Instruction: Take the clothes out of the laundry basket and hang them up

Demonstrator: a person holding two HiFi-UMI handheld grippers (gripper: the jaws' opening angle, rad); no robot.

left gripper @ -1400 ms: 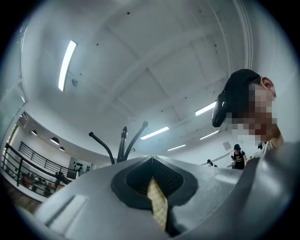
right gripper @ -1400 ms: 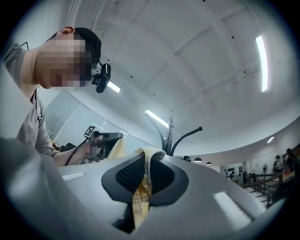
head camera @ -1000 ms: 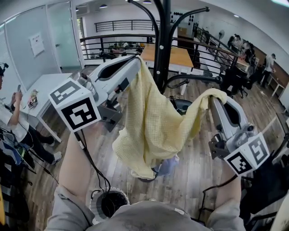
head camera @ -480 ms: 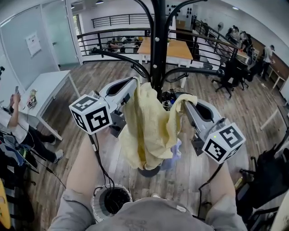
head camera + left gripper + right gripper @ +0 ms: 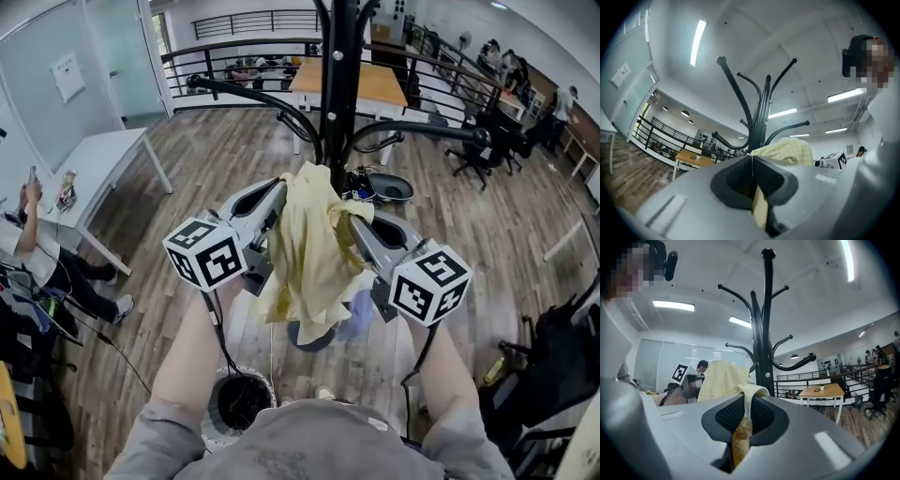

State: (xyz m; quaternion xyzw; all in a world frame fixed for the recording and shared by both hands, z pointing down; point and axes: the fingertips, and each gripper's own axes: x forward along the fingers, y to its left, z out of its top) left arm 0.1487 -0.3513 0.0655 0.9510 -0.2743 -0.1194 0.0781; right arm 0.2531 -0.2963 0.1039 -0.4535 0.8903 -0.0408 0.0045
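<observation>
The tall black metal coat stand (image 5: 339,94) rises straight ahead, its curved arms (image 5: 431,128) reaching left and right. Bare wooden floor (image 5: 225,159) lies open on either side, with the white table (image 5: 98,164) standing well left.

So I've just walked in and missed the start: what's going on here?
A person holds a tool in each hand, and both the left tool and the right tool are clamped on one yellow cloth, which hangs bunched between them. The right tool's jaws have just eased open a little, with the cloth pinched between them. They hold it right in front of a black coat rack; it is on no hook yet.
</observation>
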